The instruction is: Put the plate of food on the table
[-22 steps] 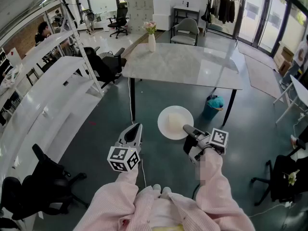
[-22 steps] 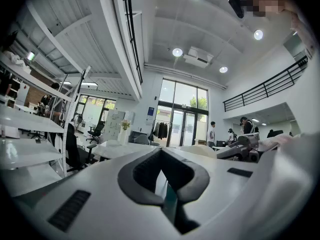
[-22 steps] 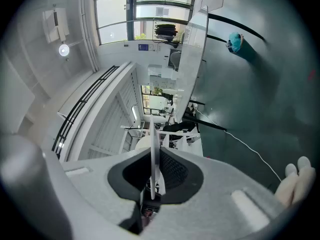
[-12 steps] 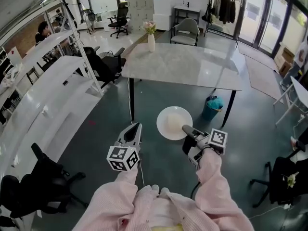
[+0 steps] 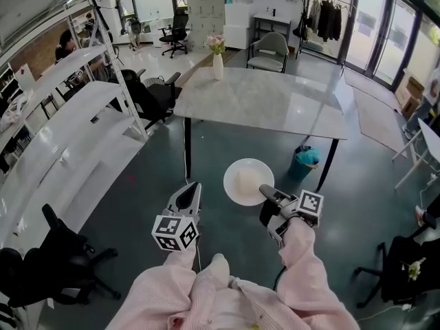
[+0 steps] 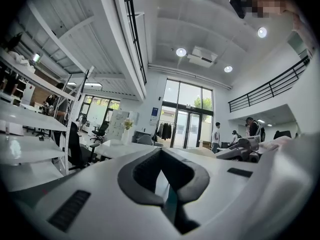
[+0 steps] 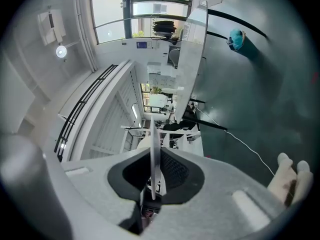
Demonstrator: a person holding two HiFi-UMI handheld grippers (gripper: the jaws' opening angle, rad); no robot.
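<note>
A round white plate (image 5: 248,181) with a pale piece of food on it hangs over the dark floor, short of the table. My right gripper (image 5: 265,192) is shut on the plate's near right rim. In the right gripper view the plate (image 7: 153,149) shows edge-on as a thin white line clamped between the jaws. The grey marble table (image 5: 264,102) stands ahead on black legs, with a white vase of flowers (image 5: 217,55) at its far left corner. My left gripper (image 5: 185,199) hovers left of the plate, shut, with nothing in it.
A teal bin (image 5: 304,161) sits under the table's right side. White shelving (image 5: 62,150) runs along the left, with black office chairs (image 5: 48,256) near it. A grey armchair (image 5: 269,49) stands behind the table. People stand far off in the left gripper view.
The plate and both grippers have shifted slightly nearer and lower in the head view. The grip on the plate is unchanged.
</note>
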